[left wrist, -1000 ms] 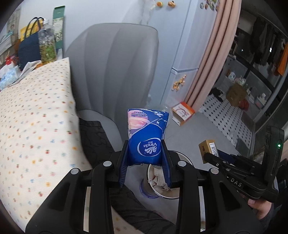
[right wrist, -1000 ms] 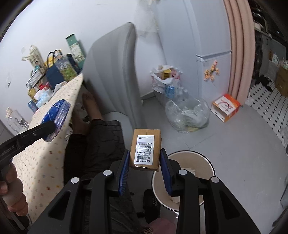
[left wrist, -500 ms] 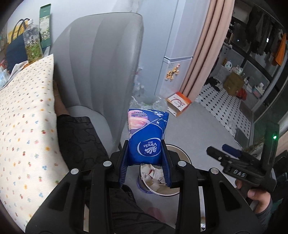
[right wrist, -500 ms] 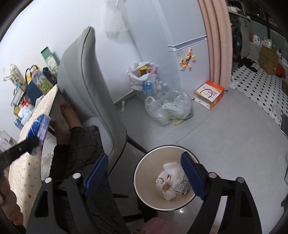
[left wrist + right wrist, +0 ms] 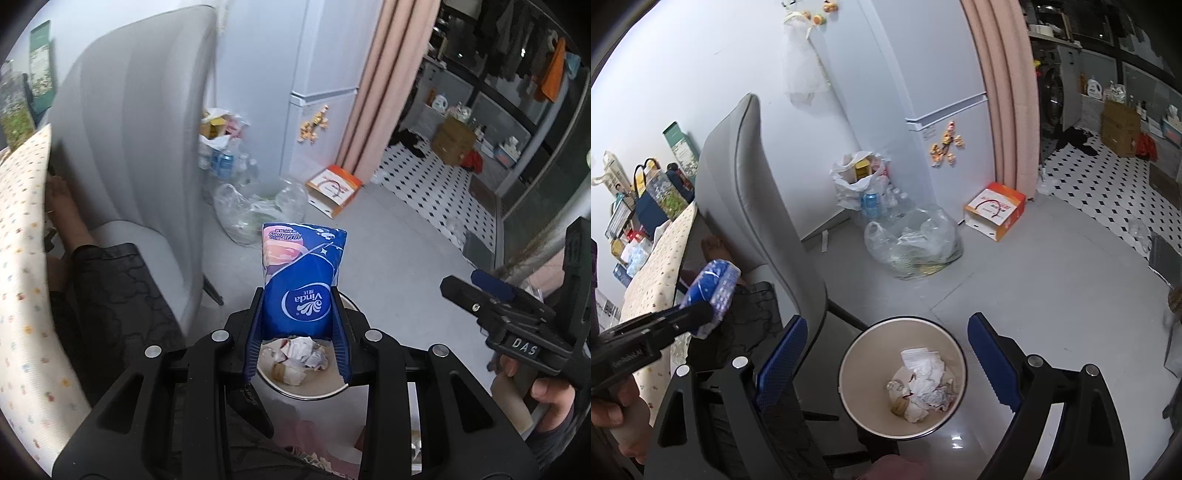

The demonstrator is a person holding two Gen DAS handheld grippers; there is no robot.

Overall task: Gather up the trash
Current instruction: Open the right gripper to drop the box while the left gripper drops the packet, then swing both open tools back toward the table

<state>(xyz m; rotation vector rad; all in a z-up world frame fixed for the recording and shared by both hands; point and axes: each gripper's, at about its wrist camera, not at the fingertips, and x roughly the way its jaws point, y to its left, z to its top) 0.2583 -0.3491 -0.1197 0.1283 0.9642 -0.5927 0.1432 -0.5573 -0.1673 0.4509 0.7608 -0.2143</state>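
A blue Vinda tissue pack (image 5: 301,266) stands upright between the pads of my left gripper (image 5: 296,295), which is shut on it just above the white waste bin (image 5: 306,397). From the right wrist view the same pack (image 5: 716,284) hangs at the left, beside the chair. My right gripper (image 5: 886,319) hovers over the bin (image 5: 846,365); its jaws are opening wide and nothing is between them. Inside the bin lie crumpled paper (image 5: 923,384) and a small brown box (image 5: 898,405).
A grey chair (image 5: 746,184) stands left of the bin, with a person's dark-clad leg (image 5: 110,280) on its seat. A dotted tablecloth (image 5: 661,266) is further left. A clear plastic bag (image 5: 916,243) and an orange-white box (image 5: 993,210) lie on the floor beyond.
The right gripper let go of the brown labelled box and its jaws spread wide. Both grippers swung away from the table toward the bin; the left still holds the blue pack.
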